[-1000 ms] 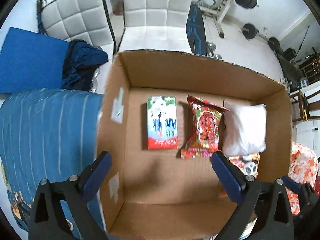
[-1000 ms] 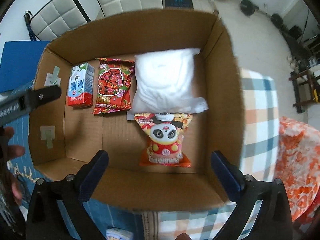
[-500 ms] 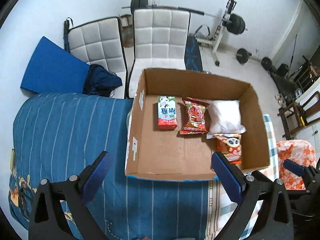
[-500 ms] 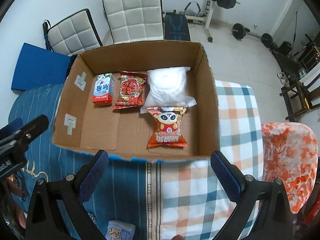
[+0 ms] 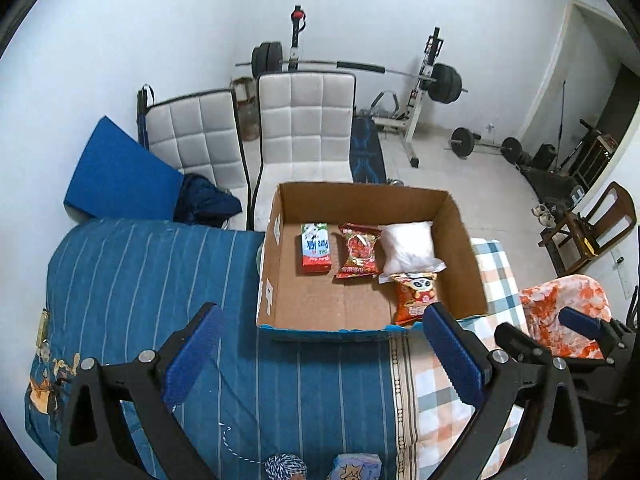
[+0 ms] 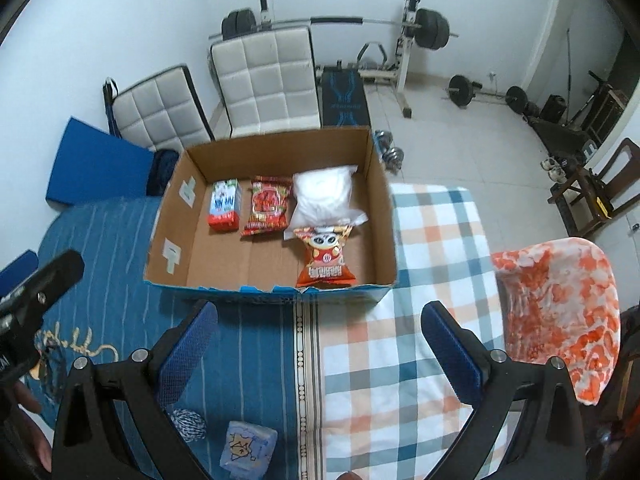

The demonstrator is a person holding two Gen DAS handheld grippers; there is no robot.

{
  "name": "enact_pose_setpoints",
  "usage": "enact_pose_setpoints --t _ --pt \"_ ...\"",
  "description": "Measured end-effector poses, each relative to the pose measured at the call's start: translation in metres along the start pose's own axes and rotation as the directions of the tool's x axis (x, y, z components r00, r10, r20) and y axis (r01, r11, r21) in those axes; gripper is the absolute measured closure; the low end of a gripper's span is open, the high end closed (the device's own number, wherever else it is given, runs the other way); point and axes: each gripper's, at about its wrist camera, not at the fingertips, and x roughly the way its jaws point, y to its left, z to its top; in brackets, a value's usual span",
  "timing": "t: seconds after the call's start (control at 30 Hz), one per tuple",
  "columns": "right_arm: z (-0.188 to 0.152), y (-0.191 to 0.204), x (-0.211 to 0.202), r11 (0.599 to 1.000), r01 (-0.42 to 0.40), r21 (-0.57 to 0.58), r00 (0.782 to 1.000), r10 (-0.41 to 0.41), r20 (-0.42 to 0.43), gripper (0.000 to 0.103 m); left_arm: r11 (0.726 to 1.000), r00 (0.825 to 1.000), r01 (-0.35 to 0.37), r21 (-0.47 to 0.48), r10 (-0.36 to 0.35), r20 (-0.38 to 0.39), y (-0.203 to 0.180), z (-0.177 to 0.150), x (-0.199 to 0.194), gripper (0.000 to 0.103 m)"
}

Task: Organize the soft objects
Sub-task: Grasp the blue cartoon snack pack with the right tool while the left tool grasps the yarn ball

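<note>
Soft small blue cube and striped yarn ball lie nearest on the blue bedspread, between the left gripper and right gripper, both spread apart, holding nothing. Beyond, the open cardboard box holds four packets.

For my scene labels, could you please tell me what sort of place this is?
Probably a spare room at home, used as a gym: a barbell rack by the wall, padded chairs, and a quilt-covered bed holding the cardboard box.

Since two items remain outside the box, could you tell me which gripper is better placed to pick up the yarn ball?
Probably the left gripper: the yarn ball lies almost centred below its open jaws. For the right gripper, the ball sits off by its left finger.
</note>
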Motion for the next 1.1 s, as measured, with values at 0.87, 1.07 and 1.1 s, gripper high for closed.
enact_pose_setpoints --t 0.87,1.07,1.1 --pt "-0.150 0.039 0.062 0.977 -0.112 0.183 0.921 0.172 -0.350 0.000 0.990 0.952 -0.120 -0.077 0.092 -0.291 0.079 -0.154 0.021 0.001" --pt "-0.217 0.057 0.145 0.951 -0.084 0.298 0.830 0.233 -0.507 0.000 0.983 0.917 -0.146 -0.110 0.093 -0.388 0.096 -0.190 0.047 0.001" --pt "-0.226 0.061 0.157 0.949 -0.075 0.305 0.819 0.233 -0.524 0.001 0.982 0.913 -0.149 -0.116 0.092 -0.397 0.100 -0.193 0.048 0.001"
